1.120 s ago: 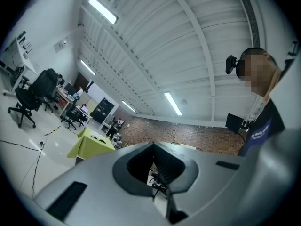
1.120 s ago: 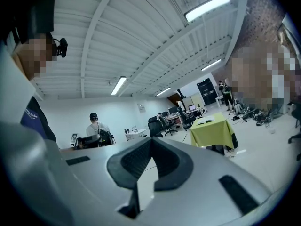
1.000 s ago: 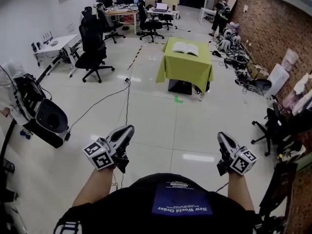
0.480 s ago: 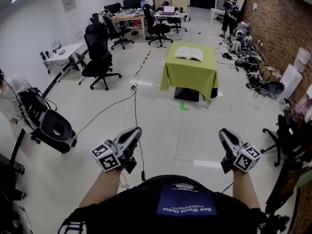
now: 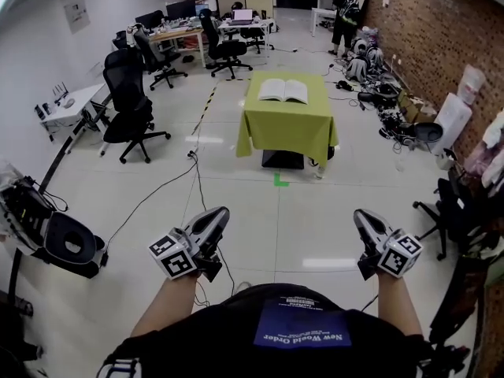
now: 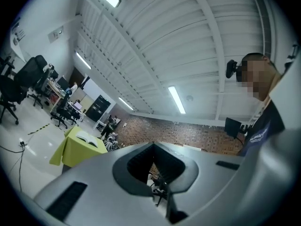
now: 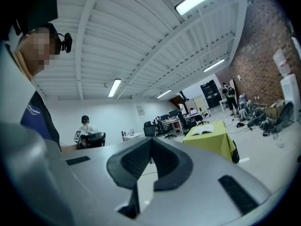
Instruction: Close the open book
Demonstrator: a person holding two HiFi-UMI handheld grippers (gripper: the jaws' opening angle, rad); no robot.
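Head view, upper centre: open book [image 5: 283,90] lies flat on green table [image 5: 287,128], well apart from left gripper [image 5: 211,219] and right gripper [image 5: 365,222], both closed and empty. Its pages are likely light and floppy; lift one cover's outer edge.

Text on the open book [image 5: 283,90] is unreadably small.

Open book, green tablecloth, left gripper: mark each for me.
open book [image 5: 283,90], head view, middle of its pages
green tablecloth [image 5: 287,132], head view, front drape
left gripper [image 5: 216,215], head view, tips of its shut jaws
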